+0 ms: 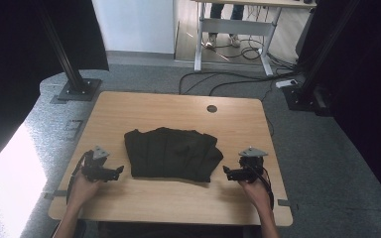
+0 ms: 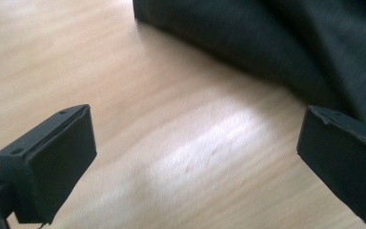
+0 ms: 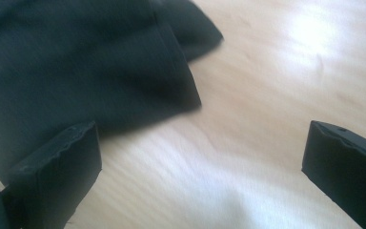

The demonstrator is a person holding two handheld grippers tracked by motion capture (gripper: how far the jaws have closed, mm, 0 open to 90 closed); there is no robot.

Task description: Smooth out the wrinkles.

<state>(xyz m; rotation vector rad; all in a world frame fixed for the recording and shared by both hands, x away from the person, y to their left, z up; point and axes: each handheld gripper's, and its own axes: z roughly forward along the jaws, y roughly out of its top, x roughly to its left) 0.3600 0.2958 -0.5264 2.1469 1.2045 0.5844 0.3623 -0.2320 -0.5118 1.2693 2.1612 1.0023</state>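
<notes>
Wooden table (image 1: 129, 198), folded black garment (image 1: 172, 154), left gripper (image 1: 120, 170) and right gripper (image 1: 225, 171) flanking it, jaws spread

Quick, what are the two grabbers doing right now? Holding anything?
Left gripper: open, holding nothing, beside the folded black cloth garment.
Right gripper: open, holding nothing, on the garment's other side.

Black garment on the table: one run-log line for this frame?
black garment folded, mid-table, untouched | left gripper open, left of it, apart | right gripper open, at its right edge | table wooden
</notes>
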